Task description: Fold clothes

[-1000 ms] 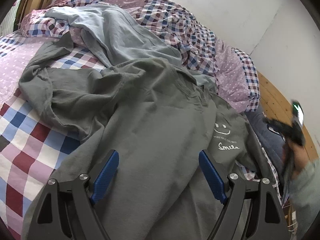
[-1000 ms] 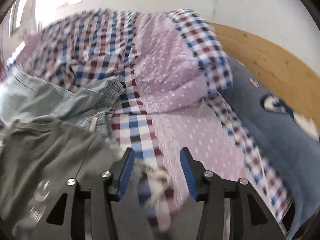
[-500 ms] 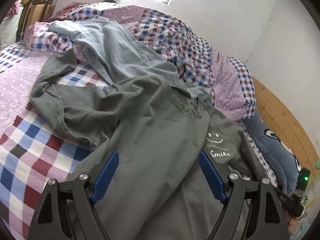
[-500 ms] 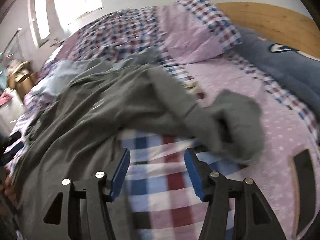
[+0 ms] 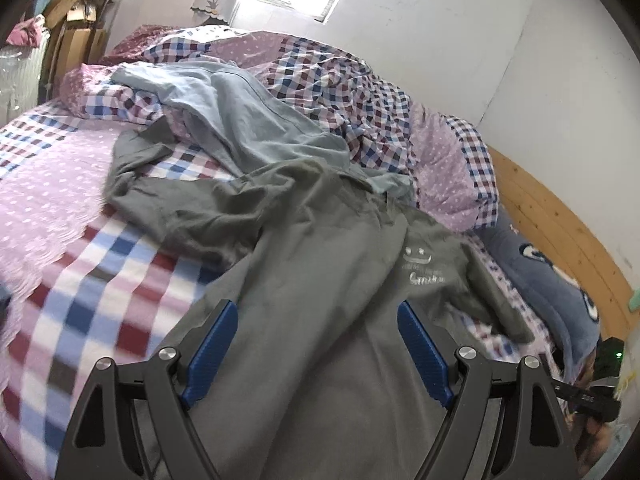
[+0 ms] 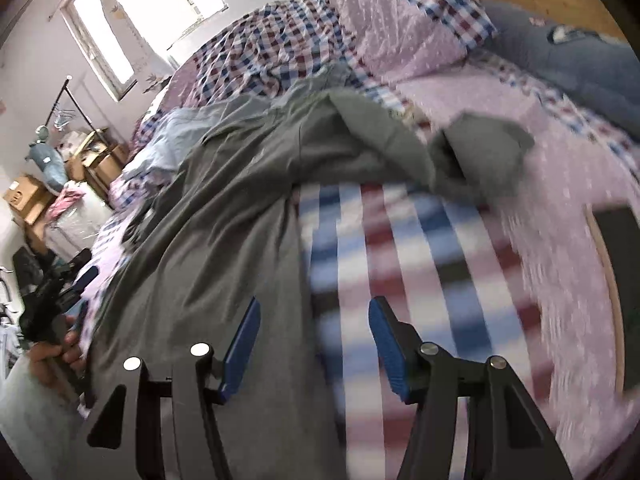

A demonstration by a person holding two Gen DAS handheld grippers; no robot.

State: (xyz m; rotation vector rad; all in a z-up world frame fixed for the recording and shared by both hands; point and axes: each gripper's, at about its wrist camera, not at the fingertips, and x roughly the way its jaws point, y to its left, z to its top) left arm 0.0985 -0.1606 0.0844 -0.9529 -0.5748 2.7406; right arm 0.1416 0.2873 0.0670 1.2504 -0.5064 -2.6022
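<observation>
Grey shirt (image 5: 312, 280) lies crumpled and spread across the bed (image 5: 52, 200), print side up: a smiley and small white lettering (image 5: 420, 268) show on the chest. One sleeve (image 6: 484, 156) is bunched to the right on the lilac dotted part of the cover; the other (image 5: 144, 160) trails far left. The hem end runs toward the near edge, under both cameras.

Left gripper (image 5: 316, 340) hovers low over the shirt's lower body, jaws spread wide, blue pads (image 5: 212, 344) clear of the cloth, nothing held. Right gripper (image 6: 314, 340) hangs over the shirt's right edge where grey meets the checked cover, jaws wide apart, empty. Right view is motion-blurred.

In the right view a hand (image 6: 56, 352) grips the left tool's handle at the near left edge of the bed.

Pale blue garment (image 5: 248, 120) lies beyond the shirt, its near end tucked under the shirt's collar. Rumpled checked quilt (image 5: 340, 84) is heaped behind it. Dark blue pillow (image 5: 548, 272) rests at far right against the wooden headboard (image 5: 560, 220). Cardboard boxes (image 6: 28, 196) and a window (image 6: 152, 12) stand beyond the bed.
</observation>
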